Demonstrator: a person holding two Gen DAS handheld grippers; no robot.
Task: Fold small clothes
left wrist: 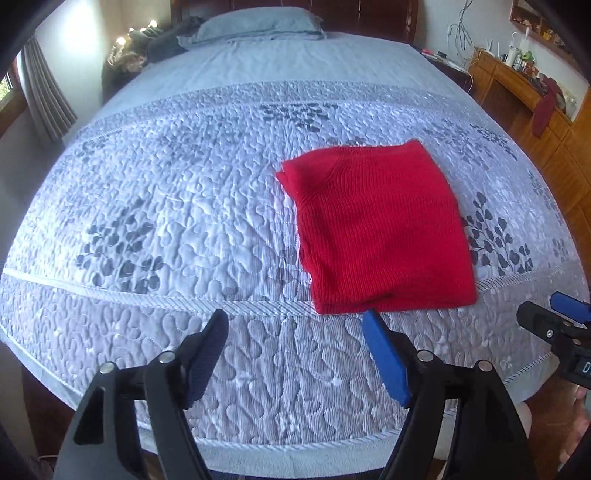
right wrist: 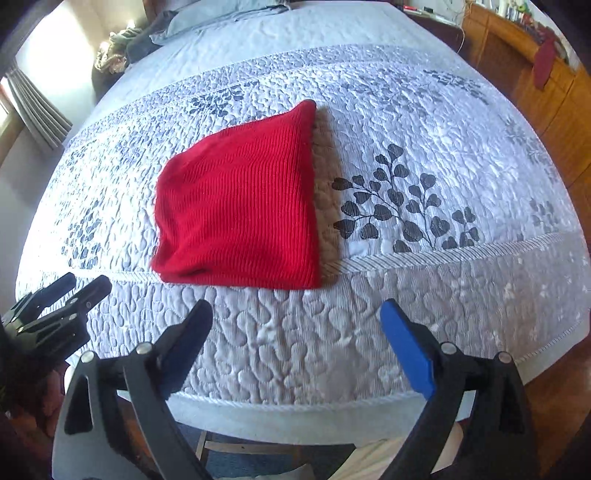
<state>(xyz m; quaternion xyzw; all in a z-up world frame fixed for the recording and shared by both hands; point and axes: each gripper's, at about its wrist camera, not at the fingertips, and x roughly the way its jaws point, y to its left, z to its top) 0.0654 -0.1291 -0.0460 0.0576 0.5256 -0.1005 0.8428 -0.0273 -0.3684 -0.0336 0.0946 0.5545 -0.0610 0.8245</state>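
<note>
Both grippers, left (left wrist: 295, 332) and right (right wrist: 295, 325), hang released and empty just short of the folded red knit (left wrist: 376, 225) on the quilt (left wrist: 166, 206), its long axis running away from them, neither clearly nearer.

One folded red knit garment (left wrist: 376, 229), one quilt (left wrist: 184, 221), one pillow (left wrist: 258, 22), two hand-held grippers.

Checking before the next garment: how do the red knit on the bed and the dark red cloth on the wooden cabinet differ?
The red knit is bright red and lies folded flat on the quilt; the dark red cloth is maroon and hangs draped over the wooden cabinet edge. Neither is held.
</note>
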